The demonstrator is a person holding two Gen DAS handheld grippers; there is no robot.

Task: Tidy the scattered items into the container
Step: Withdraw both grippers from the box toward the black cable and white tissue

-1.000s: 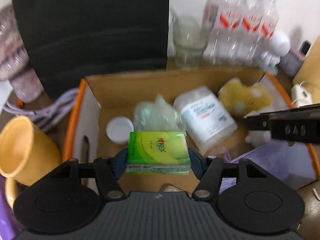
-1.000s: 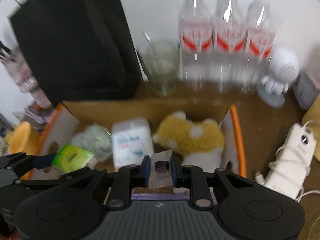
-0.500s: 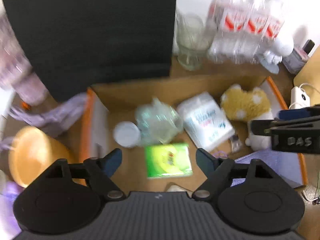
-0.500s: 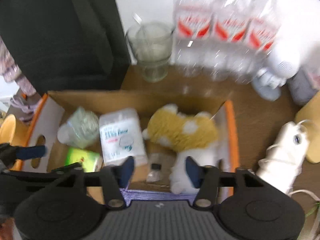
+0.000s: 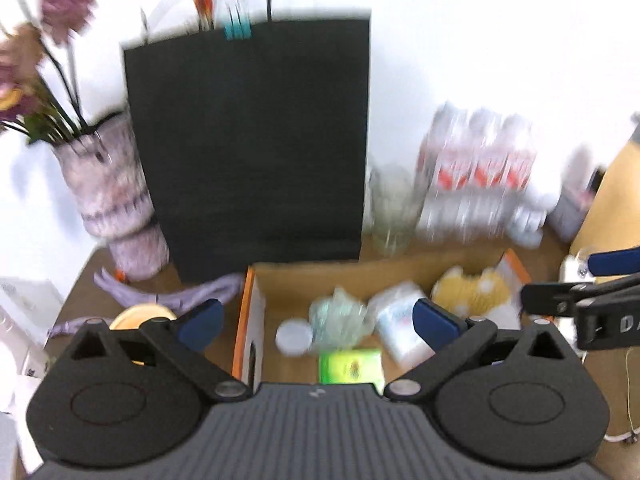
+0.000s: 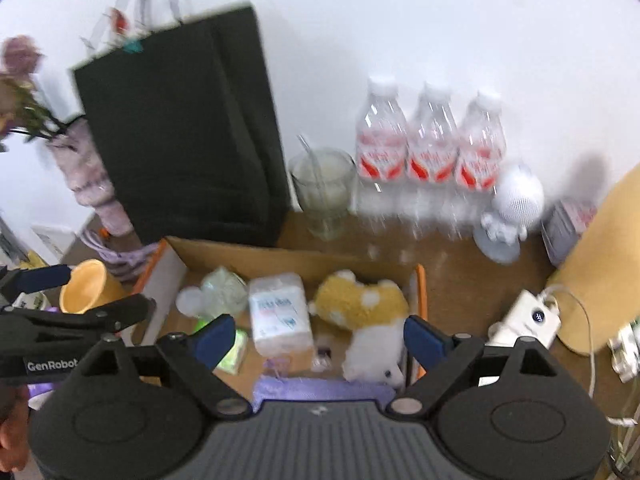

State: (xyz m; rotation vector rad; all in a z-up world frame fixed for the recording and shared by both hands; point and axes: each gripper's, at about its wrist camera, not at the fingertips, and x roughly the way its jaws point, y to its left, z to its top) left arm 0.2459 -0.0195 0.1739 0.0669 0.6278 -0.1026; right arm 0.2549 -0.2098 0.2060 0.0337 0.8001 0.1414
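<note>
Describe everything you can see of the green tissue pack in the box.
The green tissue pack is a small flat soft packet, bright lime green with a blurred printed logo. It lies flat on the cardboard box floor near the front, free of both hand-held grippers. A clear crumpled bag and white lid sit just behind it.

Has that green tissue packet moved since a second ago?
Yes. The green tissue packet left the left tongs, now open, and dropped onto the cardboard box floor, beside the white cap.
</note>
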